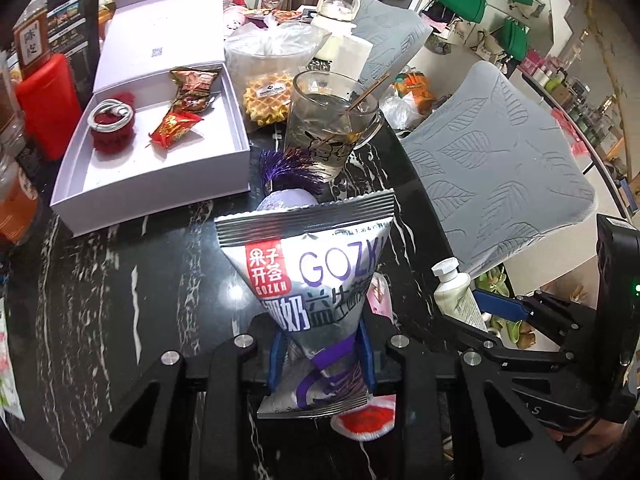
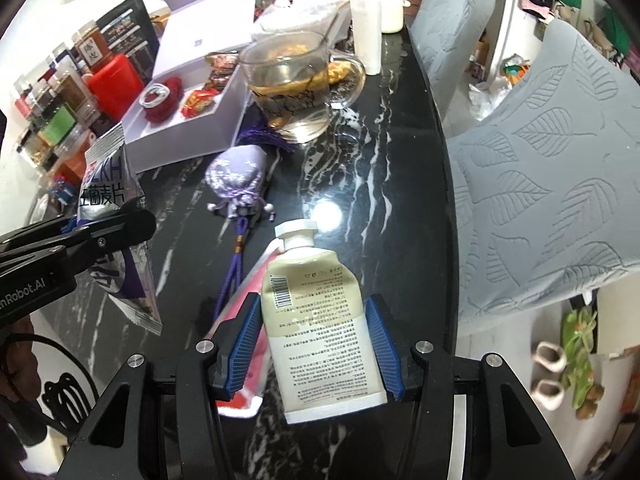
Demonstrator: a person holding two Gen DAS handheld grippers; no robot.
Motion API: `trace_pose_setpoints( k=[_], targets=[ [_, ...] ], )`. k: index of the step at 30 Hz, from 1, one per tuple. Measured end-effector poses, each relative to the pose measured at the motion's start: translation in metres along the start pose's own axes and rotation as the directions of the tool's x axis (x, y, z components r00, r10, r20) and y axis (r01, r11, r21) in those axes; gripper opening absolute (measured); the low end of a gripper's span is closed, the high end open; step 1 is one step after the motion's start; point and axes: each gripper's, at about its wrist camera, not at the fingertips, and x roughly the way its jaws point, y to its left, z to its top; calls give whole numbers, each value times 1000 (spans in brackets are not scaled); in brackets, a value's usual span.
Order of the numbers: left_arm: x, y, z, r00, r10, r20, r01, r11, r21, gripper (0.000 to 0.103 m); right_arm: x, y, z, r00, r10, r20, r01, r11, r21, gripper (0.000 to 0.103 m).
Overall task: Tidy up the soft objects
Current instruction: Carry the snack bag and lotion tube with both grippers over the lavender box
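From the left wrist view, the left gripper (image 1: pixel 322 356) is clamped tight on a silver snack bag (image 1: pixel 308 292), its blue pads pinching the lower part so the foil puckers into a narrow waist. The bag fans out above the grip, crimped top edge uppermost, with a red label block, purple letters and black print on its face. It hangs clear above the black marble table (image 1: pixel 120 280). Behind it lies a purple sachet (image 1: pixel 286 200), mostly hidden by the bag, just in front of a glass mug (image 1: pixel 332 128). An open white box (image 1: pixel 160 184) sits toward the table's far left corner; it holds a red knitted piece (image 1: pixel 114 130) and wrapped sweets (image 1: pixel 176 128). At the right edge, the right gripper (image 1: pixel 480 308) grips a pale tube (image 1: pixel 456 292).

From the right wrist view, the right gripper (image 2: pixel 316 340) stands part open, its blue pads pressed on both sides of the tube (image 2: pixel 316 320). The tube is cream and flat, white screw cap pointing away, with a barcode and fine print facing up, its crimped end nearest the camera. It is held above the table (image 2: pixel 380 160), near the right edge. The sachet (image 2: pixel 236 176) lies at mid-table, lilac with a floral pattern, drawn shut with cord, and a purple tassel trails toward the near edge. At the left, the left gripper (image 2: pixel 124 216) holds the bag (image 2: pixel 116 240) aloft.
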Motion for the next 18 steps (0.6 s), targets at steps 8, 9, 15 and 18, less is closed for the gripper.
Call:
trace_pose_setpoints(
  k=[8, 9, 15, 18],
  targets=[
    [-32, -3, -12, 999, 22, 26, -21, 1000, -15, 29, -23, 15, -3, 999, 32, 21, -31, 998, -50, 53],
    [-35, -3, -14, 999, 25, 31, -24, 999, -21, 29, -25, 18, -3, 999, 34, 24, -33, 998, -60, 53],
    [-57, -1, -23, 997, 48, 64, -44, 998, -54, 29, -38, 34, -2, 997, 65, 44, -59, 991, -119, 53],
    [-68, 3, -28, 995, 62, 80, -56, 996, -74, 29, -42, 44, -3, 995, 90, 48, -82, 986, -148, 53]
  ],
)
